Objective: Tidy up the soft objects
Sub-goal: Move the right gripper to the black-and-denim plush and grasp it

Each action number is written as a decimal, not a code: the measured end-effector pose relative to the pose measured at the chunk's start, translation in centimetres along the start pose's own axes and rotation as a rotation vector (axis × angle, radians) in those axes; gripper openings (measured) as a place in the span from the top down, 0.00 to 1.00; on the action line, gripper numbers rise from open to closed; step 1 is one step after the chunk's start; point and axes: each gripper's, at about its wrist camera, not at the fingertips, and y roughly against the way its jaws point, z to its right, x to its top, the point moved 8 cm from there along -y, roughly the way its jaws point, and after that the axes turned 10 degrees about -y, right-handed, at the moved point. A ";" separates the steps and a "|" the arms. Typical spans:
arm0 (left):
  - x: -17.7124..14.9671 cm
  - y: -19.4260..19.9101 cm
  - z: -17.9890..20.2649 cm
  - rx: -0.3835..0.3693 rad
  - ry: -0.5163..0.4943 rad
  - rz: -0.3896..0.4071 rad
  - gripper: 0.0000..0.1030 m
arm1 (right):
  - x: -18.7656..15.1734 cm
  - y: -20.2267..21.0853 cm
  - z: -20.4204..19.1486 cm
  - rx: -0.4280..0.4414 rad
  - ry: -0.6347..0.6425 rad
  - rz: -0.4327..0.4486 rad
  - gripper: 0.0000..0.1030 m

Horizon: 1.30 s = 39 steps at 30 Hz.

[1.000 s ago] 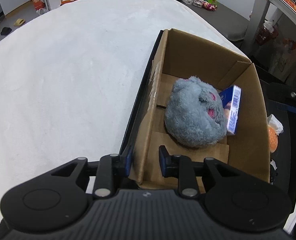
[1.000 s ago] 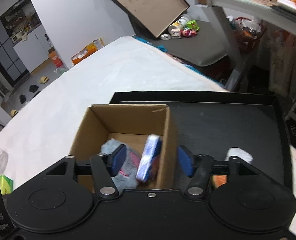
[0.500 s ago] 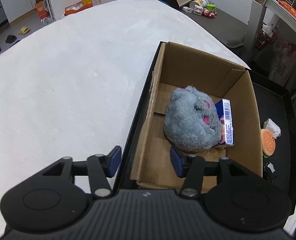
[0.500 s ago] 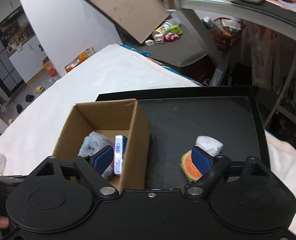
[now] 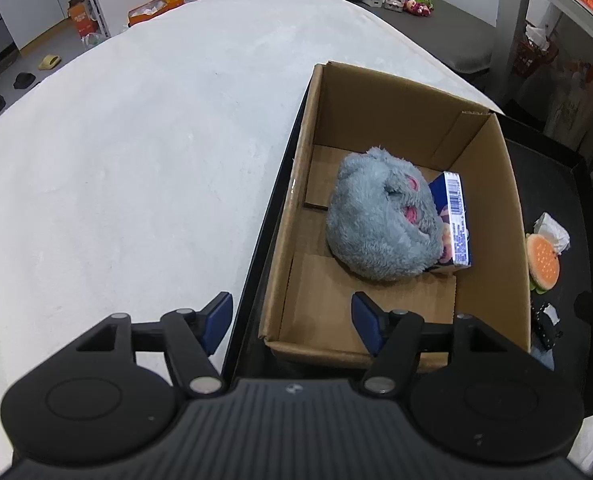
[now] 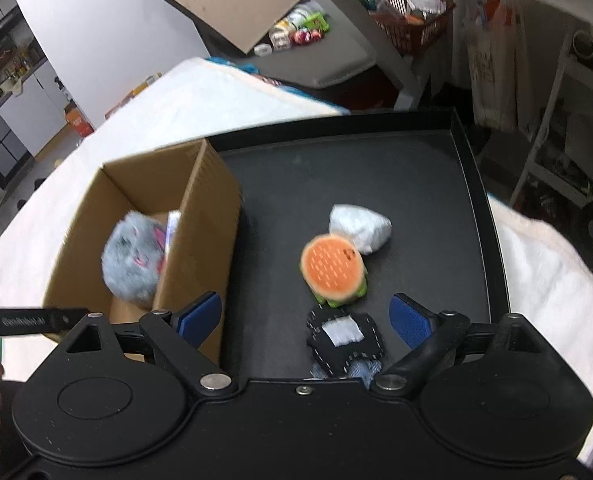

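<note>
An open brown cardboard box point(image 5: 492, 216) stood on the left part of a black tray point(image 6: 376, 168). Inside it a round grey fluffy plush with pink markings point(image 5: 376, 220) lay on the bottom, pressed against a small blue carton with a barcode point(image 5: 454, 220) standing on edge. Out on the tray sat an orange-topped, green-edged burger-shaped plush point(image 6: 332, 268), touching a crumpled white soft bundle point(image 6: 360, 226) behind it, and just in front lay a small dark stitched fabric piece with a white patch point(image 6: 344, 340).

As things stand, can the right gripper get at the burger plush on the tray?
Probably yes. The right gripper, jaws opening with nothing between the pads, faces the burger plush on the open black tray. Only the dark patch toy lies nearer; the cardboard box stands off to one side.
</note>
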 end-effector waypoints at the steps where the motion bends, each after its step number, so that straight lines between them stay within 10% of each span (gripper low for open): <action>1: 0.0 0.0 0.0 0.006 -0.004 -0.002 0.36 | -0.3 -0.2 0.3 0.000 0.000 -0.007 0.12; 23: 0.0 -1.1 3.2 0.091 -0.111 -0.058 0.34 | -2.6 -4.5 3.1 -0.002 -0.004 -0.062 0.20; 30: 0.1 -1.0 3.4 0.110 -0.122 -0.061 0.34 | -2.7 -5.0 3.1 -0.008 0.006 -0.062 0.59; 39: 0.2 -0.1 3.3 0.104 -0.106 -0.053 0.34 | -2.4 -3.8 3.8 0.004 -0.031 -0.049 0.65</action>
